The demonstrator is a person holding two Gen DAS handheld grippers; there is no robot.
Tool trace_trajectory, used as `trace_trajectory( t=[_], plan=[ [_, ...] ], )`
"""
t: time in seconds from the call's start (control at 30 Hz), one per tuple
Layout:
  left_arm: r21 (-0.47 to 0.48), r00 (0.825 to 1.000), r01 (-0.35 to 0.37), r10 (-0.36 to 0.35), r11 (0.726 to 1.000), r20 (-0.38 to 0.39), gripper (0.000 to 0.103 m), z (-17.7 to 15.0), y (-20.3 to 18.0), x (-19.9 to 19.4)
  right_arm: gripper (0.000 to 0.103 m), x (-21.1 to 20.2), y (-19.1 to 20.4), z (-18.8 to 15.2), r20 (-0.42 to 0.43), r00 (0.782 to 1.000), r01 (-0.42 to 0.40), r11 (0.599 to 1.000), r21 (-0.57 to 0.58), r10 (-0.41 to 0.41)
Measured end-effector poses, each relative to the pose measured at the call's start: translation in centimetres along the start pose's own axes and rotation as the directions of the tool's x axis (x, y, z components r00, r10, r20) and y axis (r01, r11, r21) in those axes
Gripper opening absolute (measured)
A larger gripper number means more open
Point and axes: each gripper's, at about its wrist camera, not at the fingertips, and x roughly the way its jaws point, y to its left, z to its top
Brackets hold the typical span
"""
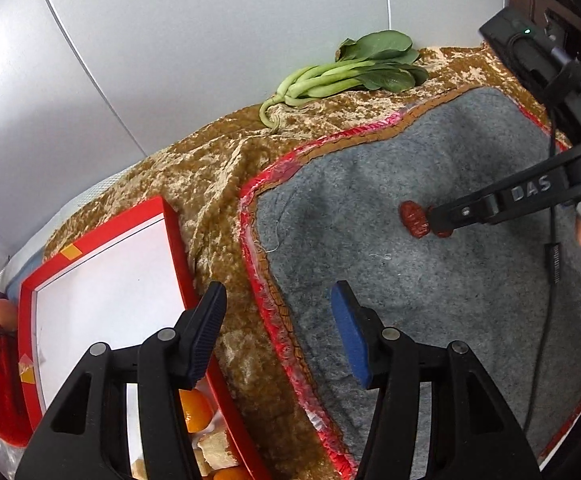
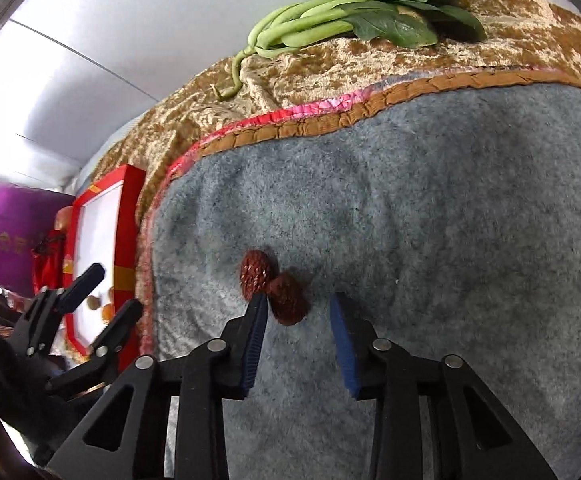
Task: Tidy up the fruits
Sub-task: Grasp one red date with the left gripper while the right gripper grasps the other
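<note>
**Right gripper positioned at two red dates on grey mat**

Two dried red dates (image 2: 272,286) lie touching each other on the grey felt mat (image 2: 430,220). The right gripper (image 2: 298,308) reaches low over the mat, jaws spread, empty; the nearer date sits between its fingers, against the left one. The left gripper (image 1: 278,308) hovers at the mat's edge beside the red-rimmed tray (image 1: 174,240), jaws wide apart, holding nothing. Bok choy (image 2: 370,12) lies beyond the mat.

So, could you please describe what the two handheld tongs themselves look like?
Both the left tongs and right tongs have black plastic frames with silver rivets, one black ribbed pad and one blue pad. The right unit carries white "DAS" lettering, a black cable and a green light.
</note>
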Motion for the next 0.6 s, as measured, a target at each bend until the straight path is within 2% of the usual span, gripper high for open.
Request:
trace_trajectory(
  t=[0.13, 0.2, 0.23, 0.27, 0.43, 0.6],
  plan=[
    [0.006, 1.000, 0.015, -0.015, 1.000, 0.003, 0.054, 0.0, -0.3, -0.1, 0.032, 0.9, 1.2, 0.2, 0.011, 0.999, 0.037, 0.998, -0.041, -0.036],
    [0.011, 1.000, 0.019, -0.019, 1.000, 0.003, 0.054, -0.1, -0.5, 0.1, 0.026, 1.0, 1.6, 0.1, 0.020, 0.998, 0.058, 0.996, -0.062, -0.057],
    [0.010, 1.000, 0.024, -0.024, 1.000, 0.004, 0.054, -0.1, -0.5, 0.1, 0.018, 1.1, 1.8, 0.1, 0.022, 0.998, 0.066, 0.995, -0.069, -0.065],
    [0.007, 0.999, 0.036, -0.036, 0.999, 0.005, 0.054, 0.0, -0.7, 0.2, 0.018, 1.0, 1.7, 0.1, 0.018, 0.998, 0.069, 0.995, -0.069, -0.068],
    [-0.044, 0.990, 0.138, -0.137, 0.989, 0.027, 0.054, 0.9, -1.5, 0.3, 0.018, -1.1, -0.1, 0.6, 0.035, 0.999, 0.015, 1.000, 0.002, -0.015],
    [-0.124, 0.987, 0.163, -0.162, 0.979, 0.018, 0.053, 2.7, -2.8, 1.8, 0.018, -4.3, -2.3, 1.2, 0.092, 0.995, -0.047, 0.997, 0.058, 0.041]
  ],
)
